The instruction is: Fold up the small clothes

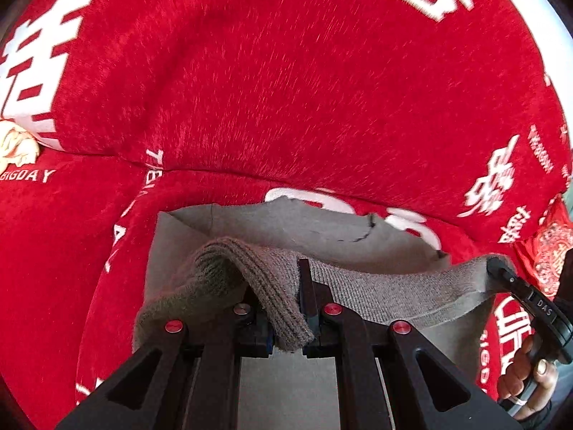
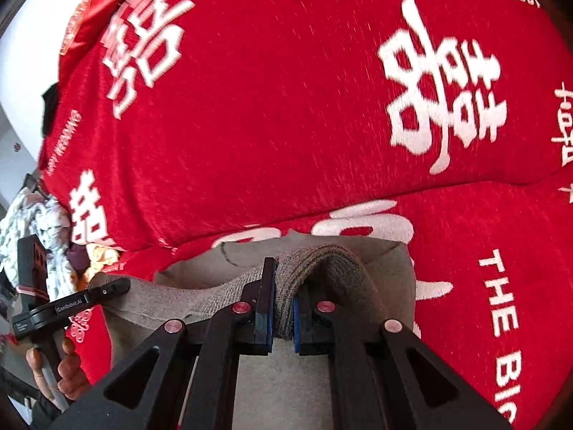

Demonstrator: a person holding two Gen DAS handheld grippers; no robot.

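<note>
Fingers (image 1: 304, 286) of both grippers pinch what looks like a grey-brown knit garment (image 1: 376, 297).

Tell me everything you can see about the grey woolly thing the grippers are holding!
The grey-brown knit garment looks soft and woolly, with a ribbed edge and a finer weave across its middle. The left gripper is shut on one ribbed end, and the right gripper is shut on the other, so it hangs stretched between them. Its lower part drapes below them in front of the red blanket with white lettering. What kind of garment it is cannot be told.
</note>
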